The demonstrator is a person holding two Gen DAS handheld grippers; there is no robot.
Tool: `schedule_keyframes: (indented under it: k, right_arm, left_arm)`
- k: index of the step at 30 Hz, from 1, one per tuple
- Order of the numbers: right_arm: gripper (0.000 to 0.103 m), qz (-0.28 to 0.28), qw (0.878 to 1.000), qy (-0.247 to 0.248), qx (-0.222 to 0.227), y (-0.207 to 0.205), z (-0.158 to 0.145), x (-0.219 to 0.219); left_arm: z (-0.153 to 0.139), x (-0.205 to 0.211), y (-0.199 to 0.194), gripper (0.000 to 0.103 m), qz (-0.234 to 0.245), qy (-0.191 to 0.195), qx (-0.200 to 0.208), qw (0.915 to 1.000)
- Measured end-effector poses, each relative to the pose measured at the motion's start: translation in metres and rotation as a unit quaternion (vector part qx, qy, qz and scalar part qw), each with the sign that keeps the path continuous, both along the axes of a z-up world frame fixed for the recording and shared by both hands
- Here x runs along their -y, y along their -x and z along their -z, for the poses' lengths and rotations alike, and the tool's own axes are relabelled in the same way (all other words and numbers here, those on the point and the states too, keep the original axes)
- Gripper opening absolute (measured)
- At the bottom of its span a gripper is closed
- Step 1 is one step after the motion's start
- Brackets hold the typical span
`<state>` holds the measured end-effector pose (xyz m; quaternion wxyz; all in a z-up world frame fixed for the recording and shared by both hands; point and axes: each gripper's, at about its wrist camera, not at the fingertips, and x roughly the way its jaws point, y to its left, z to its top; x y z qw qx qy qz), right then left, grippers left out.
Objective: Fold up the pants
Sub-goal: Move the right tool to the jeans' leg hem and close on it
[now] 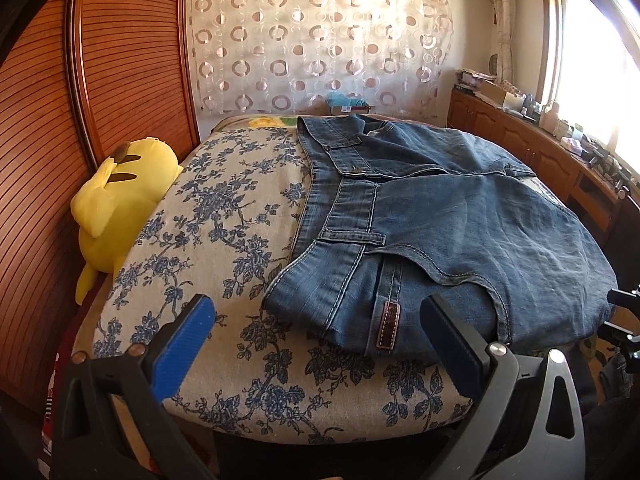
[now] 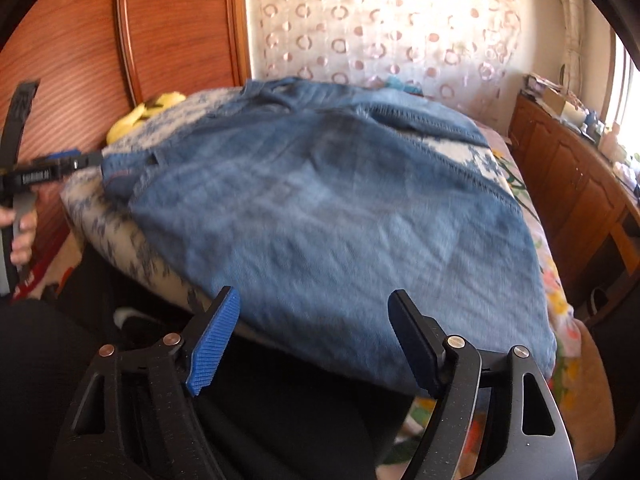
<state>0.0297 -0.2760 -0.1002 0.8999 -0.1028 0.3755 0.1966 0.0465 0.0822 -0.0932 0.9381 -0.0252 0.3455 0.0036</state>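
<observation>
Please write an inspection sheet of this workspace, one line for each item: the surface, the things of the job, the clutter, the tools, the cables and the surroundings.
Surface: bed with a blue floral cover.
Job's things: jeans lie spread on the bed, waistband toward the left side, near edge by the bed's front edge.
Clutter: yellow plush toy against the wooden headboard.
Tools: left tool open, jeans corner between its jaws, not gripped; right tool open, at the jeans' near edge; view blurred.
Cables: nothing seen.
Surroundings: patterned curtain, wooden cabinet with small items under a bright window.
</observation>
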Motion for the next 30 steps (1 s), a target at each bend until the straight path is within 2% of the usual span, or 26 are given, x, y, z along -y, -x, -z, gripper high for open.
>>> schedule_keyframes:
  k: [12, 21, 23, 25, 26, 27, 28, 30]
  right_arm:
    - [0.078, -0.002, 0.999, 0.051, -0.006, 0.010, 0.014, 0.017]
    - [0.068, -0.013, 0.996, 0.083, -0.003, 0.007, 0.023, 0.012]
    - [0.056, -0.009, 0.996, 0.092, 0.005, 0.009, 0.024, 0.011]
    - [0.028, 0.003, 0.995, 0.102, 0.015, 0.010, 0.023, 0.016]
    - [0.020, 0.010, 0.995, 0.103, 0.018, 0.008, 0.021, 0.020]
    - [0.008, 0.018, 0.995, 0.101, 0.018, 0.006, 0.020, 0.025]
    - [0.002, 0.021, 0.995, 0.096, 0.016, 0.004, 0.018, 0.030]
    - [0.001, 0.021, 0.996, 0.084, 0.014, 0.003, 0.016, 0.036]
  left_arm:
    - [0.007, 0.002, -0.005, 0.103, 0.000, 0.001, -0.009, 1.0000]
    - [0.013, -0.011, -0.007, 0.103, -0.015, 0.006, -0.013, 0.9998]
    - [0.014, -0.012, -0.008, 0.103, -0.015, 0.007, -0.016, 0.9997]
    - [0.017, -0.012, -0.010, 0.103, -0.015, 0.008, -0.019, 0.9997]
    - [0.018, -0.012, -0.010, 0.103, -0.016, 0.009, -0.021, 0.9996]
    - [0.020, -0.013, -0.011, 0.103, -0.016, 0.010, -0.023, 0.9996]
    - [0.021, -0.013, -0.012, 0.103, -0.017, 0.010, -0.024, 0.9995]
    - [0.023, -0.015, -0.012, 0.103, -0.018, 0.010, -0.027, 0.9994]
